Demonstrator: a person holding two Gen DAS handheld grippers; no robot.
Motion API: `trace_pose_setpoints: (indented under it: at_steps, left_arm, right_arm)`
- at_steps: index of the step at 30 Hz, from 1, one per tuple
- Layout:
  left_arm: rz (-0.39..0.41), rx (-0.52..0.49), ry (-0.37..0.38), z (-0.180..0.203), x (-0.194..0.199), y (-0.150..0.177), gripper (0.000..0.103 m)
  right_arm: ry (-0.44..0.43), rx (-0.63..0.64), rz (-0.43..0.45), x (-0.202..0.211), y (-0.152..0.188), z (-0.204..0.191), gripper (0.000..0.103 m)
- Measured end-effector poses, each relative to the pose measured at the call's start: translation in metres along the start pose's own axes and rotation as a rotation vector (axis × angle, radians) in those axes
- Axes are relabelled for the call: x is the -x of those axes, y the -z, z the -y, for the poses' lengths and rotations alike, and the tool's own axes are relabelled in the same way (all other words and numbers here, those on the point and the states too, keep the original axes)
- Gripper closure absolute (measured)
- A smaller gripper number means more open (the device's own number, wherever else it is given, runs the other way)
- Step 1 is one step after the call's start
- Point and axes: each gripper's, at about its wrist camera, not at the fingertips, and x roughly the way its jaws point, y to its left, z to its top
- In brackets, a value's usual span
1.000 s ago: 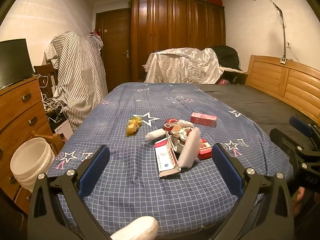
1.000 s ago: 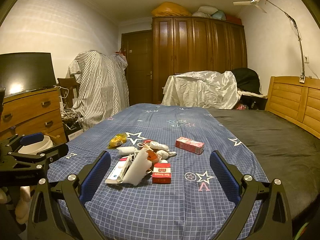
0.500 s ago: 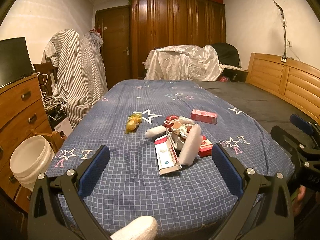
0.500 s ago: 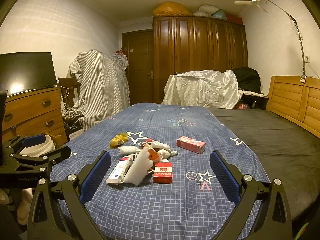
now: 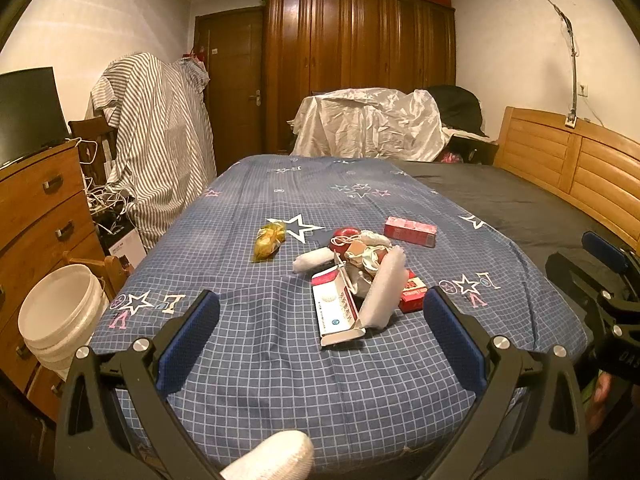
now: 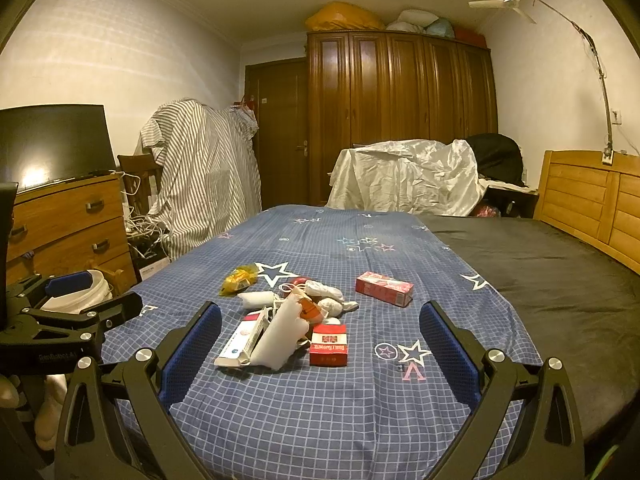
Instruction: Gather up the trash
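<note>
While both tongs, left [image 5: 320, 334] & right [image 6: 320, 338], gape empty, the light, crushable red cardboard cigarette pack [image 6: 328, 345] prob. wants pinching across its flat faces.

On the blue checked bedsheet with star prints [image 6: 360, 400] lie three red cardboard boxes: one long pinkish-red carton [image 6: 384, 288] beyond the heap, one red cigarette pack [image 6: 329, 345] at its near edge, and one open red-and-white medicine box [image 5: 337, 309] beside that. One yellow crinkled wrapper [image 5: 269, 241] lies apart on the heap's far left. One white foam sheet [image 5: 385, 287] leans over the heap. One white plastic bucket [image 5: 60, 314] stands on the floor left of the sheet.
</note>
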Motion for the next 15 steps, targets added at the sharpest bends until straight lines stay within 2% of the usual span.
trace_pose_setpoints:
  at_steps: [15]
  left_arm:
    - [-0.007,0.005,-0.004,-0.0007,-0.0005,0.0006,0.005]
  right_arm:
    - [-0.006,-0.002,-0.009,-0.0012,0.0003,-0.0012,0.004]
